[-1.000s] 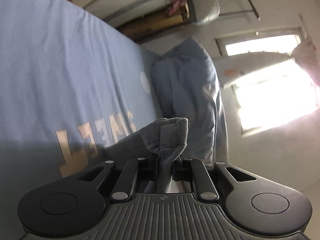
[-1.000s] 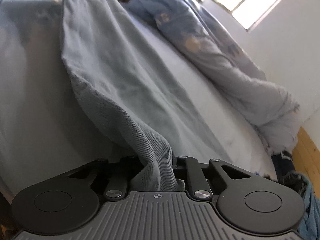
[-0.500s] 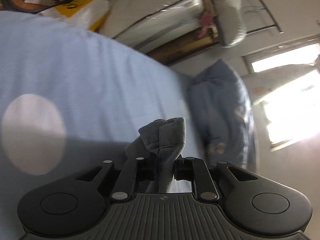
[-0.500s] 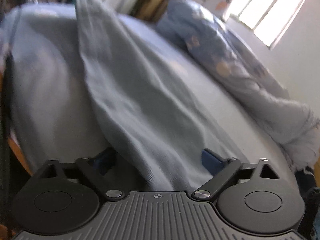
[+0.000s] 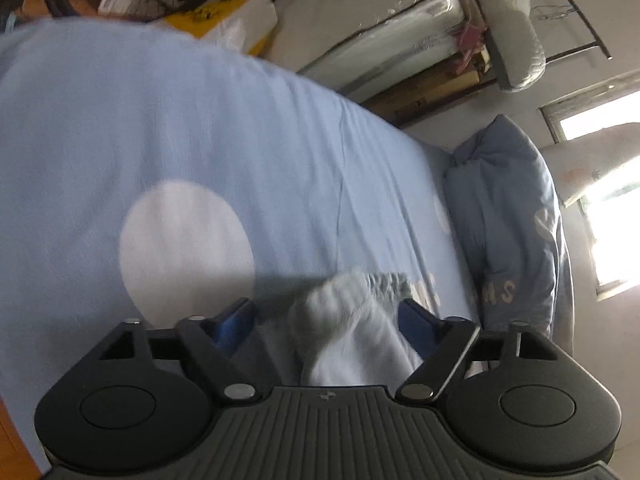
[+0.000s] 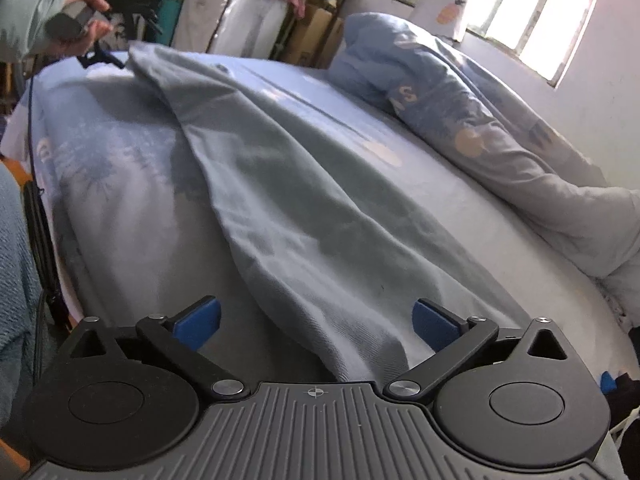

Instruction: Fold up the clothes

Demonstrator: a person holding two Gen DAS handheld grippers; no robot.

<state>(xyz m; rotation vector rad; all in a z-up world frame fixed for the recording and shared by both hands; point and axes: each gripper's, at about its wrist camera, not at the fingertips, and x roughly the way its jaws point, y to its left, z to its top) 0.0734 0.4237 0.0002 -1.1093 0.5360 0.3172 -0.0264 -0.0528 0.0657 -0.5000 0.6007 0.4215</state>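
Garment [image 6: 280, 200]: grey-blue, fine twill weave, soft and limp, lying as one long band diagonally across the bed [image 6: 460, 216], far end near the bed's head corner, near end at its foot edge.

Both hand-held grippers have just been opening, release done. Right hand-held gripper [image 6: 316, 320]: blue pads spread wide, near end of the garment lies loose between them, neither pad pressing. Left hand-held gripper [image 5: 326, 320]: also spread, a pale bunched end with what looks like a gathered hem sits between the pads; that view is motion-blurred, so contact there is not certain, but it reads as let go.

Step looks like lay-down before the next fold. To do it well:
- back both hand-held grippers off straight, pads wide, so the weave doesn't snag and drag the band crooked
- the band has lengthwise ridges and a rolled edge toward the bed's window side; flatten before creasing
- regrasp at the corners, not mid-cloth; limp cloth will sag and bunch otherwise

Beyond the garment: bedsheet [image 5: 200, 140] light blue, smooth, with a pale round print; crumpled quilt [image 6: 500, 136] heaped along the bed's window side; plastic-wrapped bundles [image 6: 240, 12] stacked past the bed's head.
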